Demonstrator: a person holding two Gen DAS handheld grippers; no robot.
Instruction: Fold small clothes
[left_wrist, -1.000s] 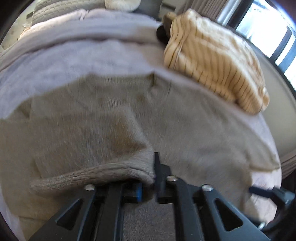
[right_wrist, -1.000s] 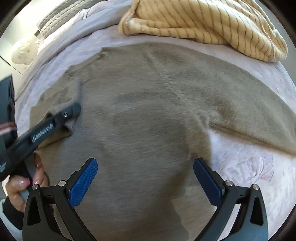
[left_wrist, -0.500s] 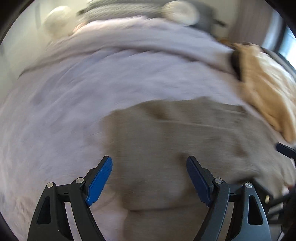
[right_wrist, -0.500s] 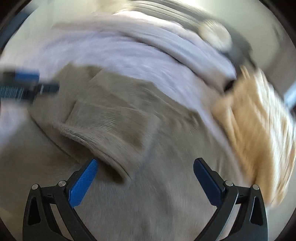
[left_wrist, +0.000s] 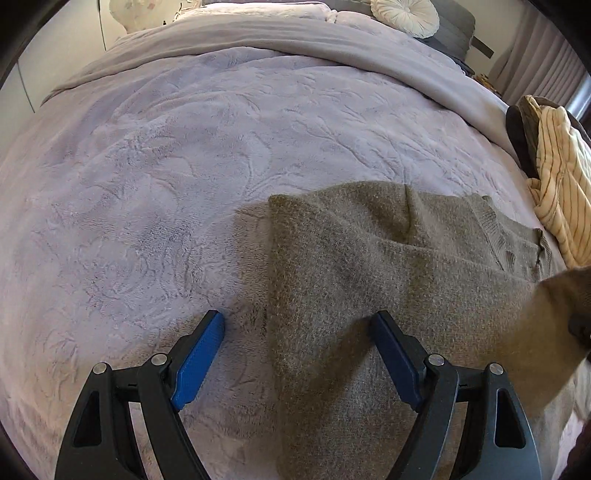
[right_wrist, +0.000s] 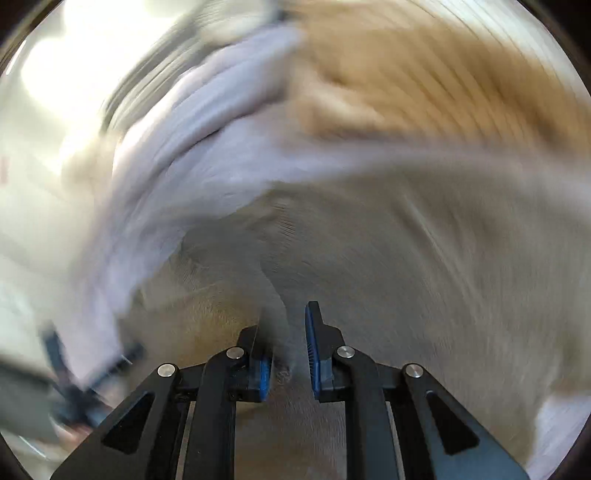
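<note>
While right gripper (right_wrist: 286, 347) fingers close around sweater (left_wrist: 369, 295) fold, left gripper (left_wrist: 297, 354) fingers apart.

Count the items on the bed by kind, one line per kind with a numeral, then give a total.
Grey-brown knit garment: 1
Cream striped garment: 1
Round white cushion: 1
Dark item behind the striped garment, kind unclear: 1
Total: 4
</note>
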